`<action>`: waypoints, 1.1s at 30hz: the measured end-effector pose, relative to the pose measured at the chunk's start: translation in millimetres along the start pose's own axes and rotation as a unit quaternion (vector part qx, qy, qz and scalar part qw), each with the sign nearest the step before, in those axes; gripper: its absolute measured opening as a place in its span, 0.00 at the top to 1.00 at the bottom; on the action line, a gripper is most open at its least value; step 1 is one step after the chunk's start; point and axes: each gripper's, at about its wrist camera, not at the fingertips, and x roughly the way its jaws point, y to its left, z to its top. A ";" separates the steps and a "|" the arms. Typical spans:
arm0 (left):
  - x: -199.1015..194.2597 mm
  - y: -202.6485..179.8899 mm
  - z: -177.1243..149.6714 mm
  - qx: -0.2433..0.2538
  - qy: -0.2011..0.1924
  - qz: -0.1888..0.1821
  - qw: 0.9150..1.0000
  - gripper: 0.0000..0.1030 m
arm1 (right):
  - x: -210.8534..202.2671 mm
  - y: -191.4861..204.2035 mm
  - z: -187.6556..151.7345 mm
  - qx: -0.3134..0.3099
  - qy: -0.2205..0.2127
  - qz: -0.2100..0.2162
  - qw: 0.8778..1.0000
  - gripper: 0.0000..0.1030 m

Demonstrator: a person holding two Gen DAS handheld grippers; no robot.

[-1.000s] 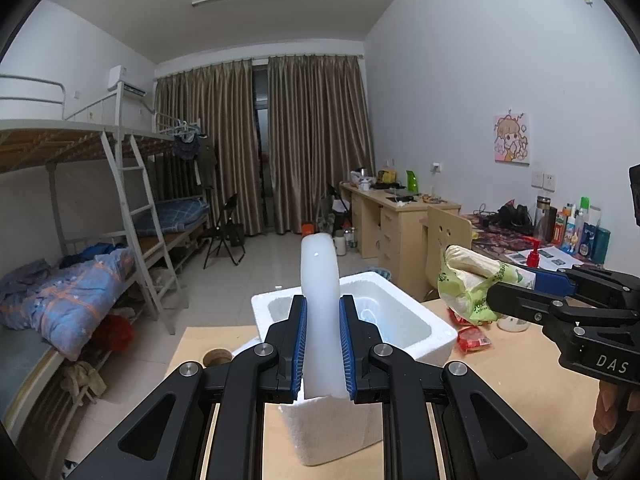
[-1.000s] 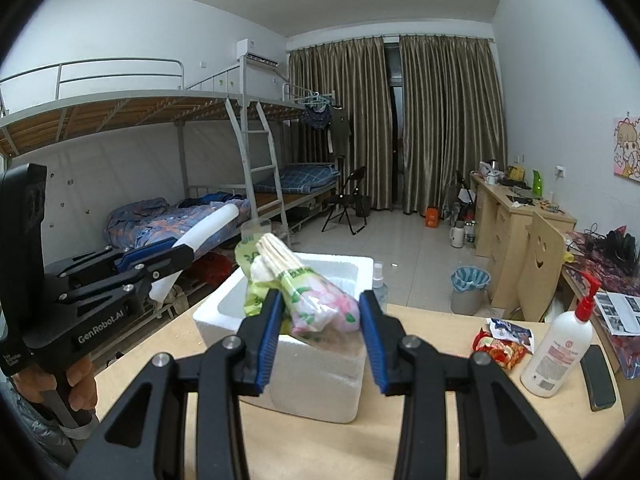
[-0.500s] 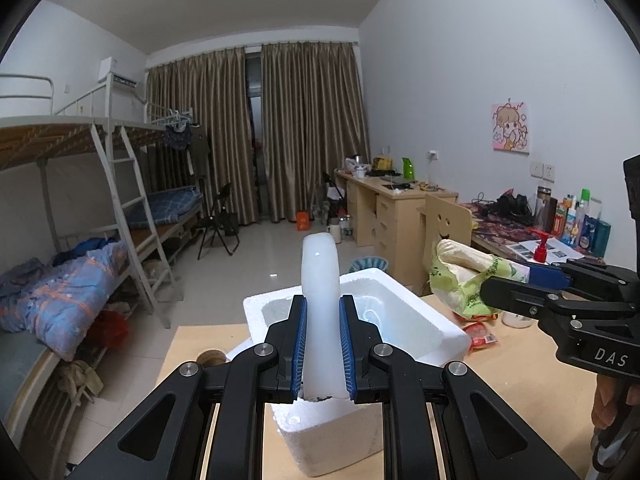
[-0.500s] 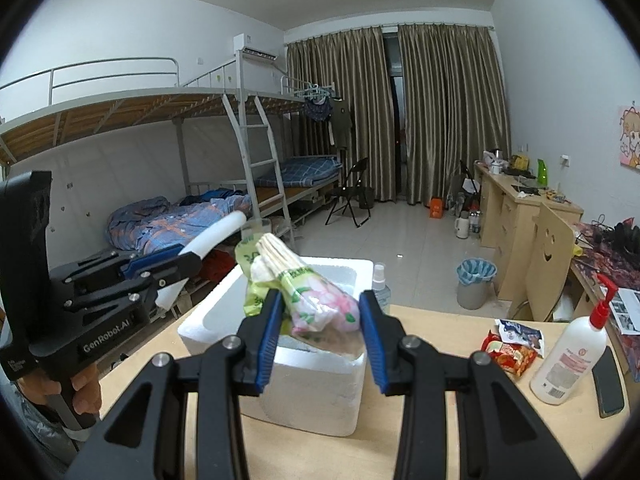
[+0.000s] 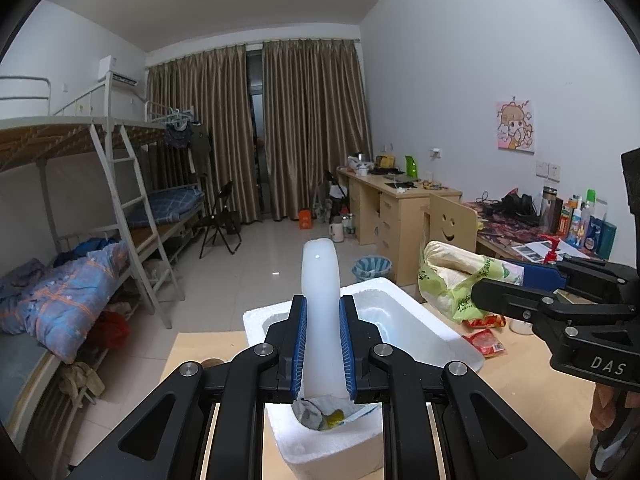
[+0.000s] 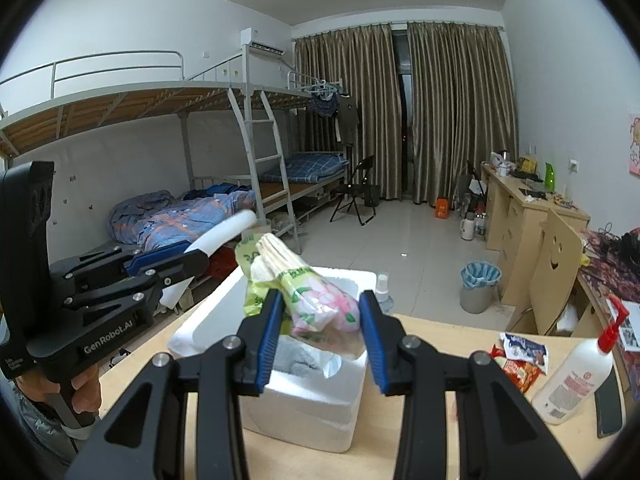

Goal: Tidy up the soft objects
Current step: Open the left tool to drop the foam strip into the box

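Note:
My left gripper is shut on a white soft foam strip that stands up between its blue pads, above the near end of a white foam box. My right gripper is shut on a floral and green plastic pack of soft goods and holds it over the same foam box. In the left wrist view the right gripper comes in from the right with the pack. In the right wrist view the left gripper and its strip are at the left. Crumpled plastic lies inside the box.
The box stands on a light wooden table. Snack packets, a pump bottle and a dark phone lie at the right. A small spray bottle stands behind the box. A bunk bed is left; desks right.
Both grippers have risen and come closer over the foam box, so I now see into it. Each still holds its item.

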 end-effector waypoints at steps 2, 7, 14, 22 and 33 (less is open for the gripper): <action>4.8 -0.9 1.5 0.000 0.004 0.001 1.000 0.83 | 1.9 0.4 2.5 -0.002 0.000 0.002 1.000 0.58; 14.4 -0.1 5.8 0.001 0.005 0.003 1.000 0.83 | 6.5 -1.6 3.0 -0.004 0.003 0.002 1.000 0.58; 17.8 2.5 4.3 -0.003 0.008 0.003 1.000 0.83 | 15.8 -7.2 4.6 -0.003 0.006 0.003 1.000 0.58; 38.5 10.1 8.6 -0.012 0.011 0.002 1.000 0.83 | 21.2 -15.3 4.1 0.005 0.007 0.003 1.000 0.58; 61.8 12.3 8.9 -0.007 0.035 -0.009 0.999 0.83 | 20.1 -10.6 6.5 0.001 0.012 -0.004 1.000 0.58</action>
